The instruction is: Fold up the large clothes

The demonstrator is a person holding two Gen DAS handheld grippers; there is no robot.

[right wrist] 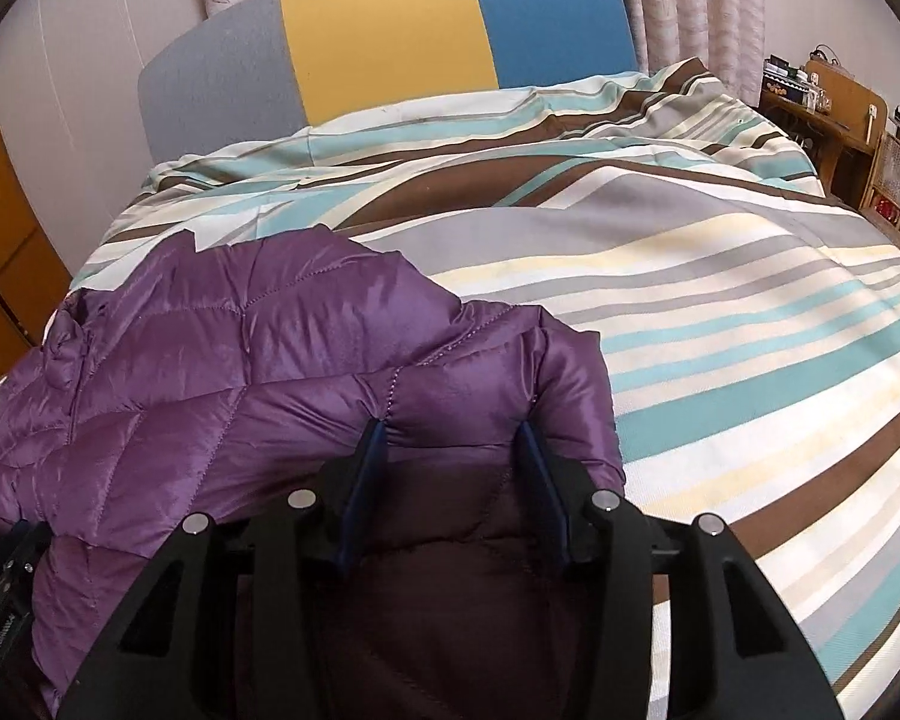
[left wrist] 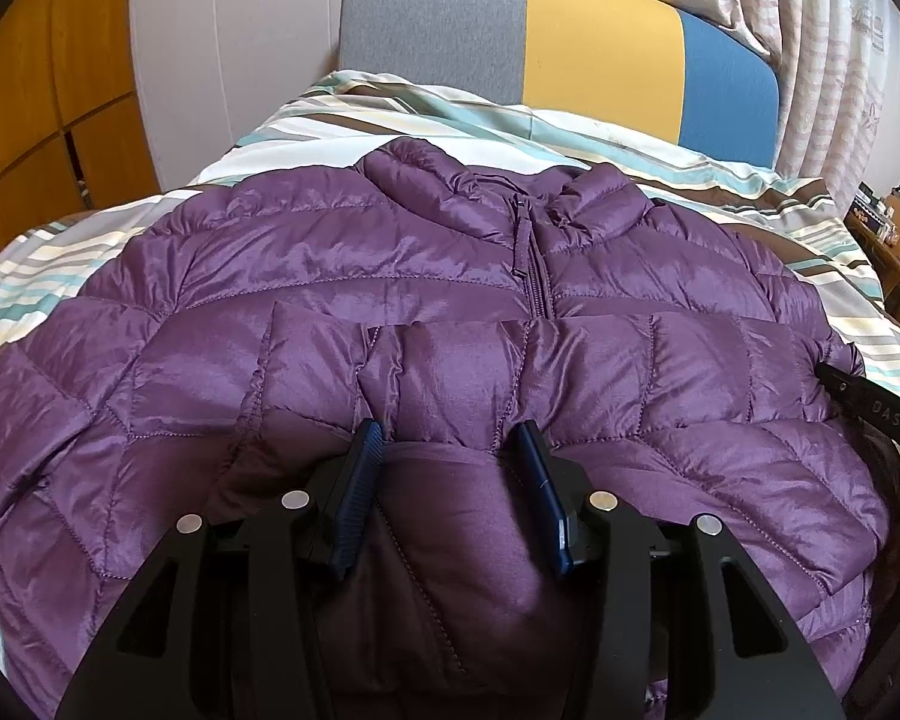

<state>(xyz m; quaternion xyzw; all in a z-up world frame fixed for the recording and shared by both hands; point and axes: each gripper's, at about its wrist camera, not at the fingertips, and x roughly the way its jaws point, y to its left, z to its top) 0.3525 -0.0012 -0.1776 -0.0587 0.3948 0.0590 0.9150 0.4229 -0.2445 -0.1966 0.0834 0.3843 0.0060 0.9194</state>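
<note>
striped duvet [left wrist: 306,114] bears jacket [left wrist: 330,276], collar toward headboard [left wrist: 510,30].

Shiny purple quilted jacket [left wrist: 426,276]; teal-brown-cream striped bedcover [right wrist: 720,276].

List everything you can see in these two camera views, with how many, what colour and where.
puffer jacket: one, purple, spread on the bed, lower part folded up.
duvet: one, striped teal, cream, grey and brown, covering the bed.
headboard: one, grey, yellow and blue panels, far end of the bed.
curtains: pale patterned, behind the headboard.
wardrobe: orange-brown, left side.
shelf unit: brown wood, cluttered, right side.
left gripper: one, black with blue fingers, jacket fabric between them.
right gripper: one, same colours, jacket edge between its fingers.
</note>
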